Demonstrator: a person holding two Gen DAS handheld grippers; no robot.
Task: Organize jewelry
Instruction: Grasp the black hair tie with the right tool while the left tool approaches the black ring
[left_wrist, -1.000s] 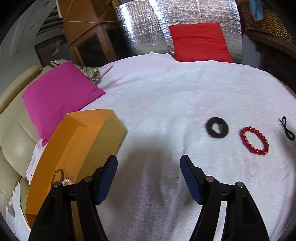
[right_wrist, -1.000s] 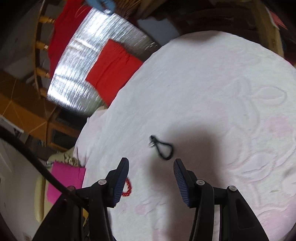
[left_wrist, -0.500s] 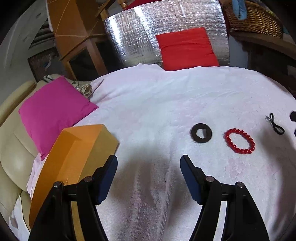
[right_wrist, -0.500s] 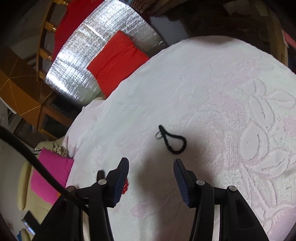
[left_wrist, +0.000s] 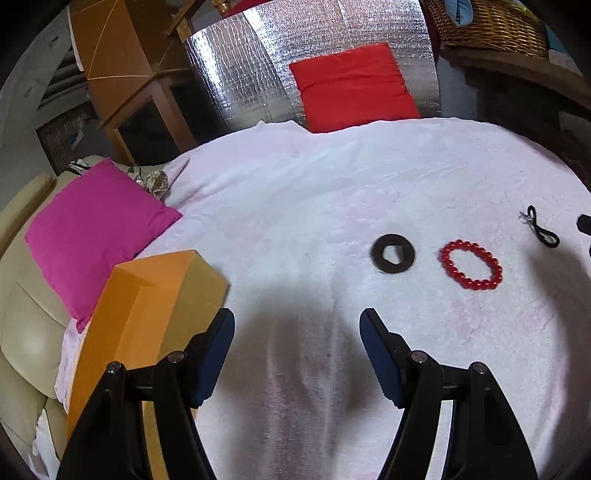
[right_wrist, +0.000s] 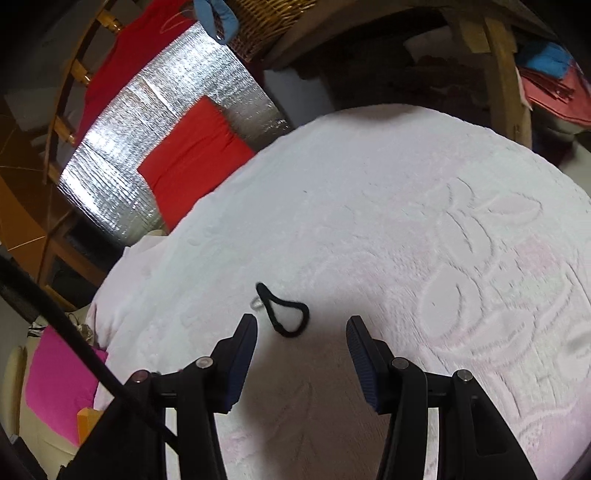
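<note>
Dim light, heavy fisheye warp, dark corners.

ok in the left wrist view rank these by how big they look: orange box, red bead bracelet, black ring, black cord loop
1. orange box, though it is nearest the camera
2. red bead bracelet
3. black ring
4. black cord loop, thin and at the warped edge

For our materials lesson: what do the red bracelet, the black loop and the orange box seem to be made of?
Red bracelet: glossy round beads, maybe glass or plastic, with highlights.
Black loop: matte, fuzzy cord, likely textile, with a small shiny ring.
Orange box: matte card, probably, with crisp folded edges.
</note>
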